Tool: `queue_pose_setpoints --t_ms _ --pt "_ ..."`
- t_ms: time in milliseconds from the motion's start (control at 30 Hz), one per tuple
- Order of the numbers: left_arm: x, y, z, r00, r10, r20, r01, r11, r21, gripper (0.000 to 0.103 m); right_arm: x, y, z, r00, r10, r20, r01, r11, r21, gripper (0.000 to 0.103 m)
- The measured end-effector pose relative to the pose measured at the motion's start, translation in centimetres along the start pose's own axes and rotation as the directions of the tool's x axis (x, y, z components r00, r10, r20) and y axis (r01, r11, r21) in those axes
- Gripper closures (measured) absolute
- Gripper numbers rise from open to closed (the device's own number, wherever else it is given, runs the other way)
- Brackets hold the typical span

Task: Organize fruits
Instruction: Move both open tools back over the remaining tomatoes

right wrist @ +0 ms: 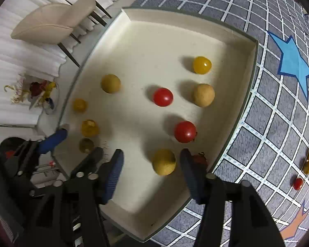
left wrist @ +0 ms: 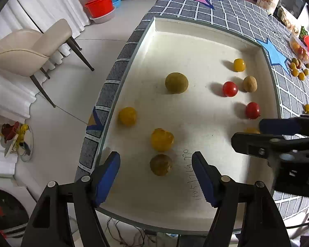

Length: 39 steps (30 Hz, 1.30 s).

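Left jaws: left gripper [left wrist: 156, 177] stands well apart, pads clear of everything; a brown fruit [left wrist: 160, 164] lies on the tray floor between them, untouched.
Right jaws: right gripper [right wrist: 151, 171] likewise spread, holding nothing; a yellow fruit [right wrist: 164, 161] sits between the pads, nearer the right one, free of both.
Beyond left jaws: an orange fruit [left wrist: 162, 139] just past the brown one, another [left wrist: 127, 116] further out to the left, a green-brown one [left wrist: 176, 82] ahead.
Beyond right jaws: a red tomato [right wrist: 185, 131] just ahead, a second [right wrist: 162, 97] further on, a tan fruit [right wrist: 203, 94] and a yellow one [right wrist: 202, 64] beyond.
Tray [left wrist: 204, 26]: high walls keep round fruit from rolling off the cloth [right wrist: 278, 135].
Unsorted: several small fruits [left wrist: 298, 70] lie loose on the cloth, well right of both jaws.
Judgement: both fruits look freshly set down; the loose ones seem next.
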State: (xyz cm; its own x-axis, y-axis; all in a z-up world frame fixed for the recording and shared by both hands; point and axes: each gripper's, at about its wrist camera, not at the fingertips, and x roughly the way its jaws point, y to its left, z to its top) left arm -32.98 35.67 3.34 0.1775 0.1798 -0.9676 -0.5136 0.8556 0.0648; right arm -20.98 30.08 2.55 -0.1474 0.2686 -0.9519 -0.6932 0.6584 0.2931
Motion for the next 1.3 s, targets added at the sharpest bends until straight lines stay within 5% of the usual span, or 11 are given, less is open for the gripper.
queue_pose_setpoints --t_ms 100,467,767,1000,1300 --pt "-0.7 0.0 0.3 1.000 0.001 0.005 -0.001 1.000 0.005 0.030 -1.5 0.0 0.1 0.999 0.034 0.038 -0.035 0.999 0.004 0.022" --pt "-3.8 -4.2 3.8 0.997 -0.026 0.076 0.017 0.992 0.127 0.030 -7.3 -7.5 -2.3 0.987 -0.051 0.154 0.020 0.981 0.191 0.021" --pt "-6.2 -13.5 8.0 0.985 -0.140 0.098 0.108 0.953 0.282 0.030 -11.0 -20.7 -6.1 0.965 -0.209 0.158 0.120 0.888 0.443 0.021" --pt "-4.8 -21.2 10.6 0.983 -0.173 0.064 0.143 0.932 0.332 0.030 -13.6 -28.7 -5.8 0.942 -0.278 0.188 0.137 0.830 0.541 0.021" --pt "-0.8 -28.8 13.8 0.980 -0.190 0.050 0.164 0.929 0.332 0.030 -13.6 -34.4 -3.2 0.933 -0.289 0.216 0.130 0.828 0.545 0.024"
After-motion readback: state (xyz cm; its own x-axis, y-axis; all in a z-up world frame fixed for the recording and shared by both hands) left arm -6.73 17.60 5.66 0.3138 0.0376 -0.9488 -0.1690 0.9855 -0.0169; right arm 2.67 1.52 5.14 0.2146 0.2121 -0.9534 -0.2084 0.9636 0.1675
